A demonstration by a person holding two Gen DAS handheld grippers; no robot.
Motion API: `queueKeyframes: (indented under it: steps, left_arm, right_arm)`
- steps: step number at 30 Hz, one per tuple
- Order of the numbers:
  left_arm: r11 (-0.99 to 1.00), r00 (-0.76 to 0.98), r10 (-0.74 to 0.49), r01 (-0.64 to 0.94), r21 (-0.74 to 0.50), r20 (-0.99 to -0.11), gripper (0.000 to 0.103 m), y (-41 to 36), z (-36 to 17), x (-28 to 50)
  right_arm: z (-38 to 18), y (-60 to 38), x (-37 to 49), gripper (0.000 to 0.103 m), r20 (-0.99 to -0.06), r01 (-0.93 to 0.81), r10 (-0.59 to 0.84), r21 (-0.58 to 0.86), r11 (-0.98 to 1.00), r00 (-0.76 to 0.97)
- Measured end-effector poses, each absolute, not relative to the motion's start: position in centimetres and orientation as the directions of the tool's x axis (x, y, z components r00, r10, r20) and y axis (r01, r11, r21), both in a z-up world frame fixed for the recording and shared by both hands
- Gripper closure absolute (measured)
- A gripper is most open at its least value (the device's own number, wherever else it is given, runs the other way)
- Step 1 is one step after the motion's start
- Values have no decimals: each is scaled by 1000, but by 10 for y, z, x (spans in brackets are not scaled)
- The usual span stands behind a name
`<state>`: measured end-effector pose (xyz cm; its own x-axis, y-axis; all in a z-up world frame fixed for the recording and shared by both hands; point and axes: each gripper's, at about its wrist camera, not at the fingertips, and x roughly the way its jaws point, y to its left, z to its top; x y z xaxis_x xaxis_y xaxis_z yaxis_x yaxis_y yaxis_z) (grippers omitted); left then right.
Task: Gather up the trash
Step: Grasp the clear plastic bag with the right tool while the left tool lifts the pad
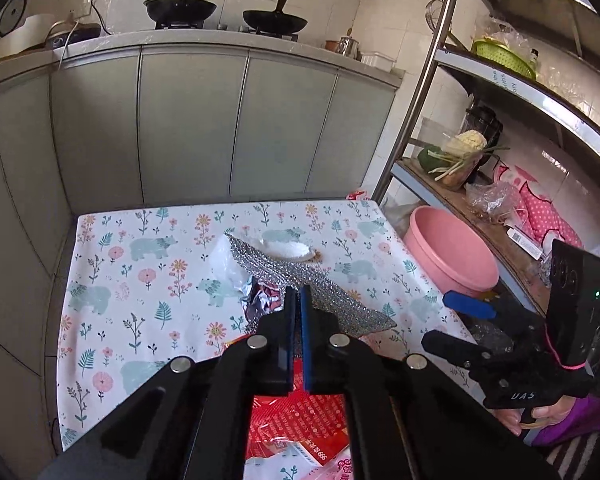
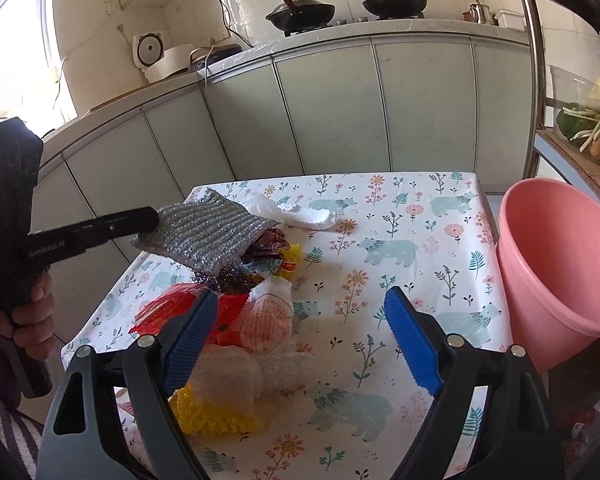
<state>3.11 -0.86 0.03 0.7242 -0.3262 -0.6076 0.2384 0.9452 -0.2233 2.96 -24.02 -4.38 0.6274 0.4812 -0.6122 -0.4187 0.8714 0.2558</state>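
Fingers on the left gripper (image 1: 299, 300) are pinched on the silver scrub cloth (image 2: 204, 236), lifted mid-frame. Right gripper (image 2: 300, 320) gapes wide, holding nothing, low over the surface (image 2: 420, 220); pink bucket (image 2: 560, 264) far right.

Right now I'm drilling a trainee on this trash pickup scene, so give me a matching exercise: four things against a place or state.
Things:
1. left gripper
2. right gripper
3. pink basin
4. yellow mesh

States:
A. beside the table's right edge
B. open, empty
C. shut on the silver scrubbing cloth
D. on the floral tablecloth, near edge

Pairs: 1-C, 2-B, 3-A, 4-D
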Motion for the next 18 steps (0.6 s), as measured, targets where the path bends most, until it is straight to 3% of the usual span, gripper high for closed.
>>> queueKeyframes:
  steps: [11, 14, 18]
  left_arm:
    - [948, 797, -311, 220, -231, -517, 101, 13, 37, 26]
    - [947, 802, -312, 220, -233, -509, 101, 16, 41, 27]
    - [946, 803, -313, 221, -235, -506, 101, 18, 41, 30]
  right_arm:
    - [-65, -220, 58, 48, -674, -441, 571, 382, 812, 469]
    - [-76, -215, 69, 51, -694, -421, 590, 429, 799, 413]
    - [-92, -211, 79, 69, -713, -388, 609, 482, 786, 347]
